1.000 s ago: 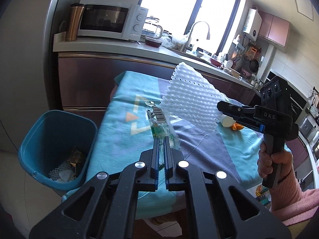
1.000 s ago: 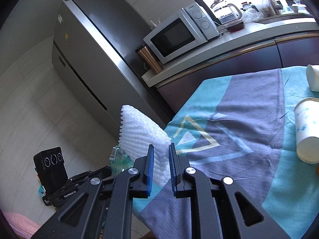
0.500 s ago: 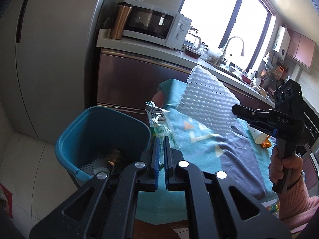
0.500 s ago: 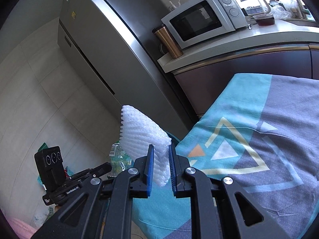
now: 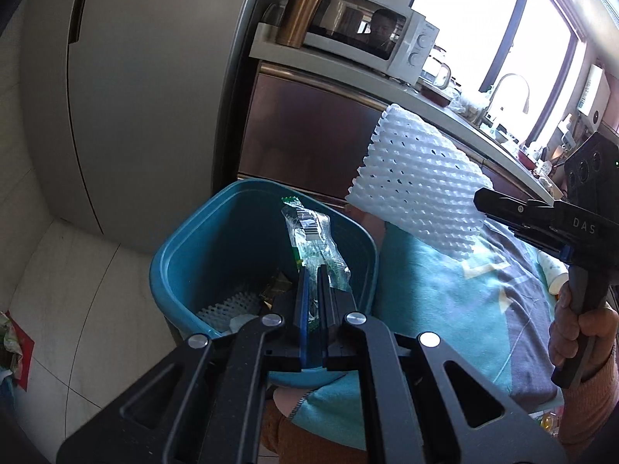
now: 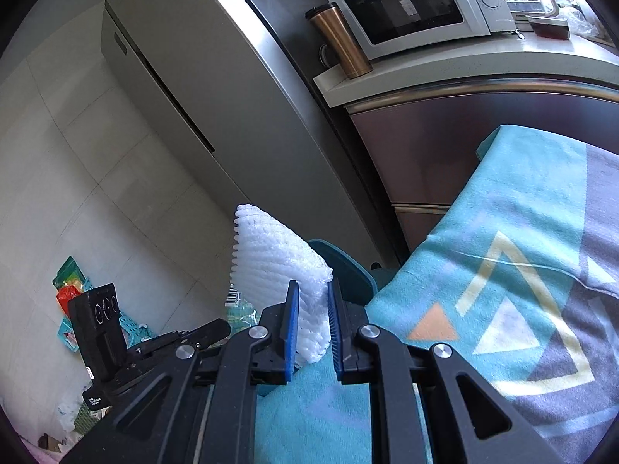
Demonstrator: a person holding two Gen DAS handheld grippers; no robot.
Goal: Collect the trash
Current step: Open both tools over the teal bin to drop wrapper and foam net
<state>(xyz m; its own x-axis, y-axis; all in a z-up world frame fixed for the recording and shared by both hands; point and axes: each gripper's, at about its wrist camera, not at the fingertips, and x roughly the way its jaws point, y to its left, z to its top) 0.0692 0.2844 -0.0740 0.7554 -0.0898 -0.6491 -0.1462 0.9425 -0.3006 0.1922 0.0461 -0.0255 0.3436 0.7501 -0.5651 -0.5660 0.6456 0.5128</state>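
Fingers of left gripper [image 5: 312, 270] pinched on a clear plastic wrapper [image 5: 315, 237], frame centre, above the open teal bin [image 5: 185, 266]; wrapper's long axis runs up-frame, barcode end farthest from the pads. Right gripper [image 6: 312, 297] clamped on white foam netting [image 6: 276, 259], which fans toward upper left. Kitchen: tiled floor, grey fridge [image 5: 147, 96], microwave [image 6: 410, 4] on the counter, teal patterned tablecloth [image 6: 503, 239] at right. Bin contents partly hidden; possibly more netting.
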